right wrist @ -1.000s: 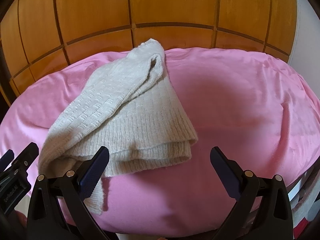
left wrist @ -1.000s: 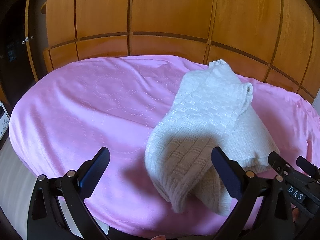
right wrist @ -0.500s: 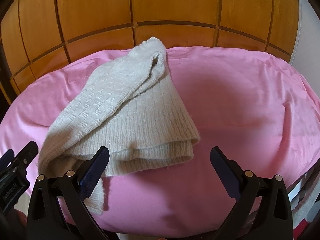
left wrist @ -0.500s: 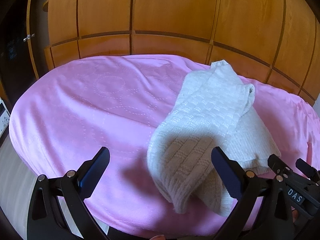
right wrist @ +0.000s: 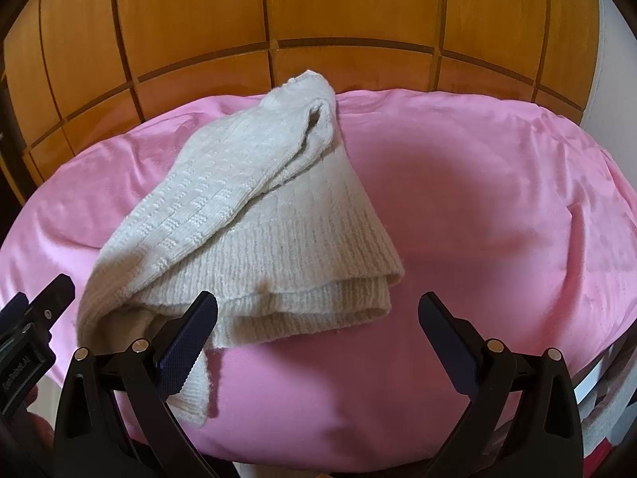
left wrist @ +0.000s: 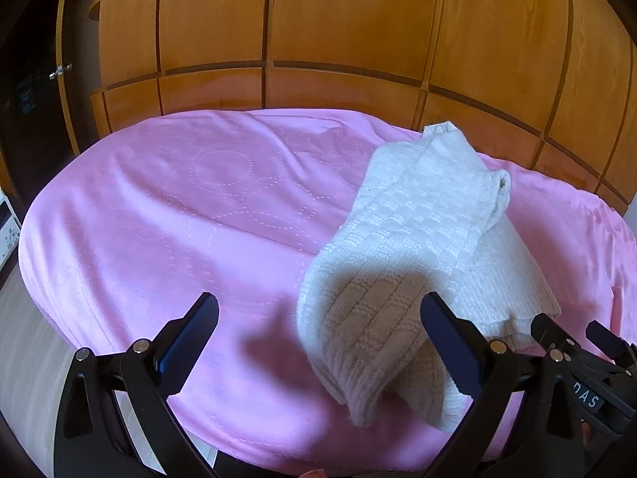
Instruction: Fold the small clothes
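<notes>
A cream knitted sweater [left wrist: 418, 247] lies loosely folded on a pink blanket [left wrist: 179, 219], a sleeve draped over the body toward the near edge. It also shows in the right wrist view [right wrist: 254, 235], its ribbed hem doubled at the front. My left gripper [left wrist: 318, 326] is open and empty, its right finger just in front of the sleeve end. My right gripper [right wrist: 318, 326] is open and empty, its left finger over the hem's near corner. Each gripper appears at the other view's edge.
The pink blanket [right wrist: 497, 207] covers a bed. Wooden panelled cabinets [left wrist: 338, 32] stand close behind it. A dark opening [left wrist: 28, 99] is at the far left. A white wall strip [right wrist: 609, 59] is at the right.
Both grippers have drifted slightly; the sweater sits a little lower and more to the right in the left view. The sweater itself has not moved.
</notes>
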`<state>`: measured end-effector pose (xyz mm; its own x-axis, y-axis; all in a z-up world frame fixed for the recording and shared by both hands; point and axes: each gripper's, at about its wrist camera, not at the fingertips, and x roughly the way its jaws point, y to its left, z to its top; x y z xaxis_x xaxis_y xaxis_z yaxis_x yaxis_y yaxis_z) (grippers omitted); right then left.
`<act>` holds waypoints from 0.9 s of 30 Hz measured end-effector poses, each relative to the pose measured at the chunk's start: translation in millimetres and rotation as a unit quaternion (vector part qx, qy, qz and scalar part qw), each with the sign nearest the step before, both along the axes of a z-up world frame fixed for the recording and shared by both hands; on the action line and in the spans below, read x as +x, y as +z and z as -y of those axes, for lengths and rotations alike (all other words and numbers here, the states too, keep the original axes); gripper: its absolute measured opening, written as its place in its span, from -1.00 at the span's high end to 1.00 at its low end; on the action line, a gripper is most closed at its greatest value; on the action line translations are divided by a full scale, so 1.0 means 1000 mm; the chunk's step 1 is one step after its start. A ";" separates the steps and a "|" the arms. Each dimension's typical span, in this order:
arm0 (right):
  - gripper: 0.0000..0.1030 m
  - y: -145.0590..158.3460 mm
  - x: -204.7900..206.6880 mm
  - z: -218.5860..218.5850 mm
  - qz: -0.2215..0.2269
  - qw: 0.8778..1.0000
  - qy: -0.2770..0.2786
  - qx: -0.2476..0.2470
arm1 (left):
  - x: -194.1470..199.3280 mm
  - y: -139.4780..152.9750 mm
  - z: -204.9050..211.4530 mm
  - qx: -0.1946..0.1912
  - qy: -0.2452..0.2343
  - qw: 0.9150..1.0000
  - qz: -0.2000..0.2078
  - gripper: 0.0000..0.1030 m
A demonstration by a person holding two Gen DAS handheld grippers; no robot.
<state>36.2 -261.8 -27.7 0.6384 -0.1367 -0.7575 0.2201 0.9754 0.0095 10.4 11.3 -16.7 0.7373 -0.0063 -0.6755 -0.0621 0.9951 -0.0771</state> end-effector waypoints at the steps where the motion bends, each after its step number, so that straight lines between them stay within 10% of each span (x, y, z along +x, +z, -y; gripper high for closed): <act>1: -0.94 0.000 0.000 0.000 0.000 1.000 0.000 0.000 | -0.001 0.000 0.000 0.000 0.001 1.000 0.001 -0.96; 27: -0.94 0.002 -0.003 -0.008 0.009 0.999 0.031 0.017 | 0.002 0.001 -0.005 -0.008 0.006 1.000 -0.006 -0.96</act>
<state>33.5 -253.7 -25.6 0.6584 -0.0706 -0.7493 0.1592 0.9861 0.0469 12.8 16.2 -15.6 0.7290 -0.0075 -0.6844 -0.0758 0.9929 -0.0916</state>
